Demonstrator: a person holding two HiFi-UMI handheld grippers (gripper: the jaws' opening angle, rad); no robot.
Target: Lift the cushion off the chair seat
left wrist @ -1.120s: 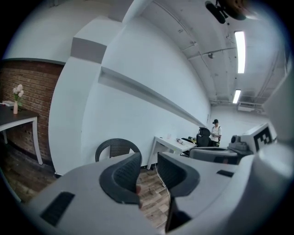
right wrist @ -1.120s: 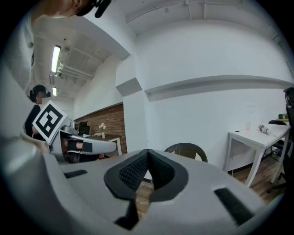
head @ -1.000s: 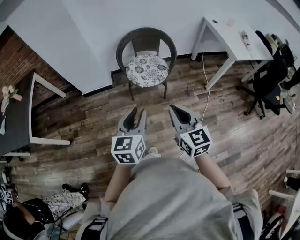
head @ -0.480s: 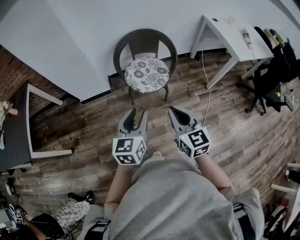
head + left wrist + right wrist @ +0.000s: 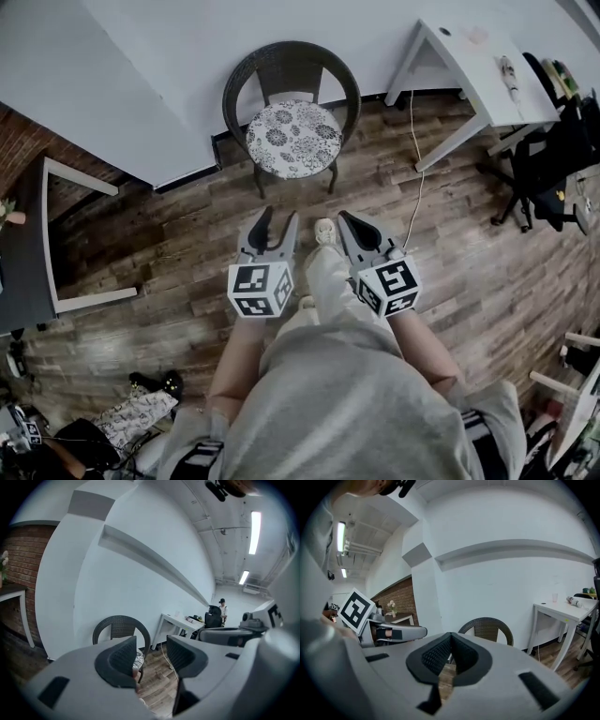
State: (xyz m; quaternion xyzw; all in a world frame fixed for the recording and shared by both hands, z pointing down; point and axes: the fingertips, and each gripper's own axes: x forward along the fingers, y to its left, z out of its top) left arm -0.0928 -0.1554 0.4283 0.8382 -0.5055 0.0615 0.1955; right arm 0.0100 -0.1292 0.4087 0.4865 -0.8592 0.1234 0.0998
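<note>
Both grippers hang over the plank floor, well short of the chair and its cushion.

At the far left a dark table (image 5: 26, 246) stands against the brick wall. The left gripper (image 5: 272, 225) is held out low in front of the person, its jaws apart and opening, with nothing between them. Ahead of it, against the white wall, stands the dark wicker chair (image 5: 292, 62). The round flower-patterned cushion (image 5: 294, 139) lies flat on its seat, untouched and well apart from either gripper. A shoe (image 5: 324, 231) shows between the two grippers. The right gripper (image 5: 358, 231) is level with the left one, its jaws closed together at the tips on nothing. Further right a cable (image 5: 413, 159) trails down across the floor beside a white table (image 5: 466, 64), and a black office chair (image 5: 548, 159) stands past that.
</note>
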